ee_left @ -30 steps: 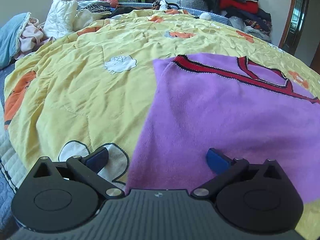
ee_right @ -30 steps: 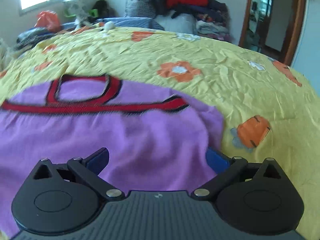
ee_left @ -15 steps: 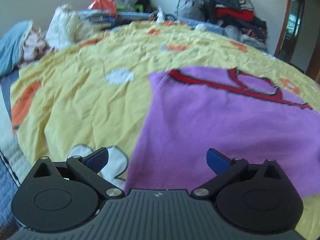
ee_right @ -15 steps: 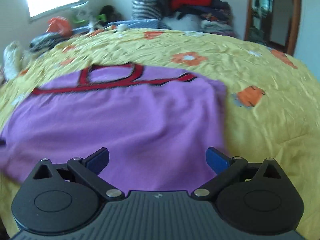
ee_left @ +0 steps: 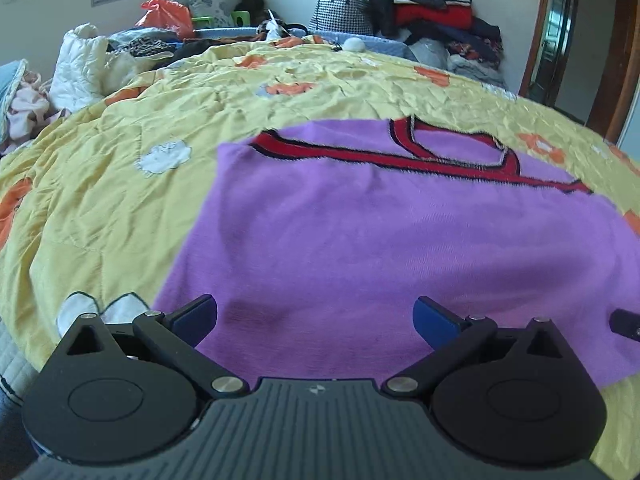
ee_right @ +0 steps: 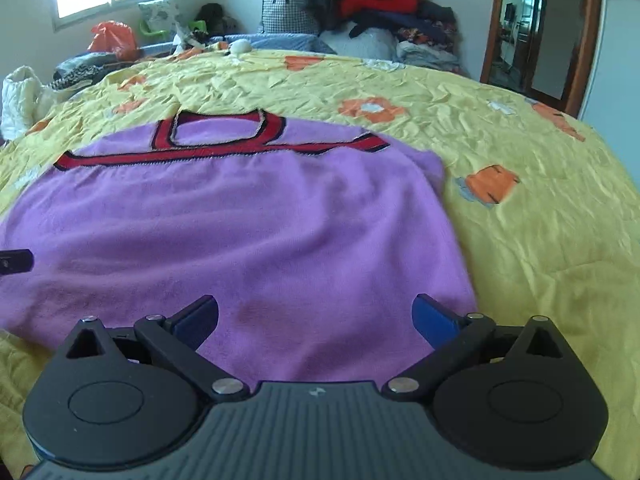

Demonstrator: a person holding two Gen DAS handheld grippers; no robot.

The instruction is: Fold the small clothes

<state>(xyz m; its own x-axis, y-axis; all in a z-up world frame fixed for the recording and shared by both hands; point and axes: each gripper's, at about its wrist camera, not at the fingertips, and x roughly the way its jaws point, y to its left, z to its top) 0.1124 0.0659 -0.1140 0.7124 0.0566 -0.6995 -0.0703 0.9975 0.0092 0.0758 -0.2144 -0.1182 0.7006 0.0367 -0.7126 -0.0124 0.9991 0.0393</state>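
Both grippers have pulled back toward the near hem since a second ago, so more of the purple top (ee_left: 400,240) shows in each view. It lies flat on the yellow quilt (ee_left: 100,200), red-trimmed neckline at the far end. Left gripper (ee_left: 316,314) and right gripper (ee_right: 316,314) each hang over the near hem, jaws spread wide, holding nothing.

purple top (ee_left: 400,248) cut off at right edge, near hem hidden
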